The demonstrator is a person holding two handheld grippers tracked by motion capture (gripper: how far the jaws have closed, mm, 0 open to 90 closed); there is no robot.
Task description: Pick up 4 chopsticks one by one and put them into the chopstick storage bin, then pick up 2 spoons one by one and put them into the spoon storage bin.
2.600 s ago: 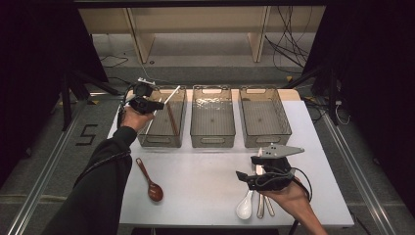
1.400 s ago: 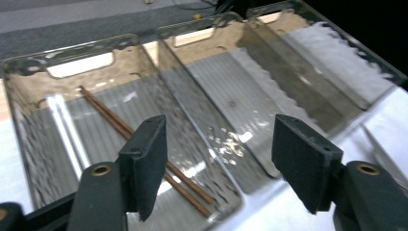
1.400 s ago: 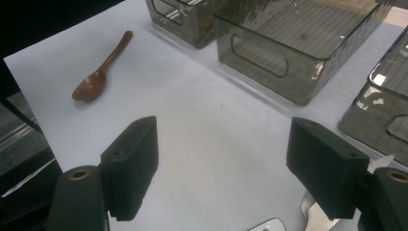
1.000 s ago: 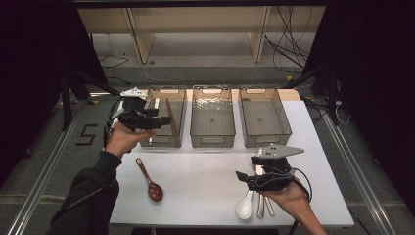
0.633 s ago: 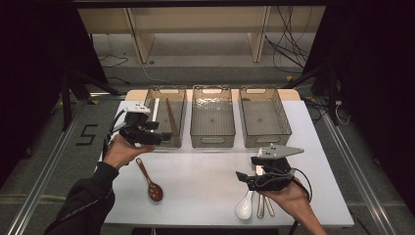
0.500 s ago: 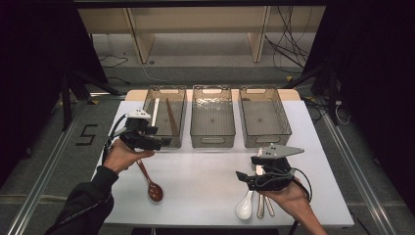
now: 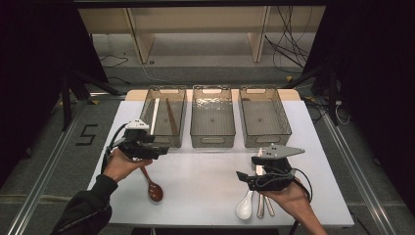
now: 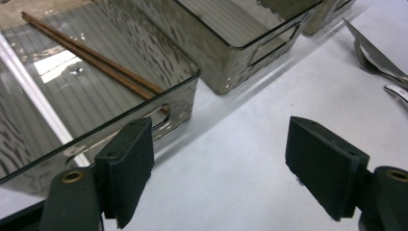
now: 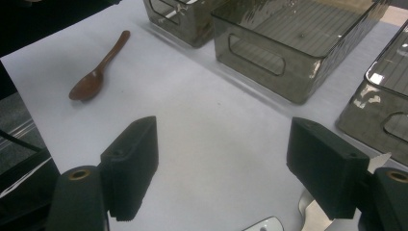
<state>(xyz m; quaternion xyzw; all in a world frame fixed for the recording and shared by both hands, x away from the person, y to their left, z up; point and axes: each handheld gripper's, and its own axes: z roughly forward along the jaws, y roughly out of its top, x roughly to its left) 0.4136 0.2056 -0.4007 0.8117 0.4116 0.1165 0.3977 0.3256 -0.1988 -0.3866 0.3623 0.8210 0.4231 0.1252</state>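
Bare tabletop point(image 7: 205, 181) lies between both grippers, left gripper point(image 7: 159, 150) and right gripper point(image 7: 243, 177), each spread wide, nothing held.

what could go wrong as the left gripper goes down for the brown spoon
The left gripper, jaws open and empty, hangs close to the left bin's near wall, so a careless descent might knock the bin and shift the brown chopsticks inside. The brown spoon lies flat on the smooth white table, partly under the hand, so the jaws may push it along instead of gripping its thin handle.
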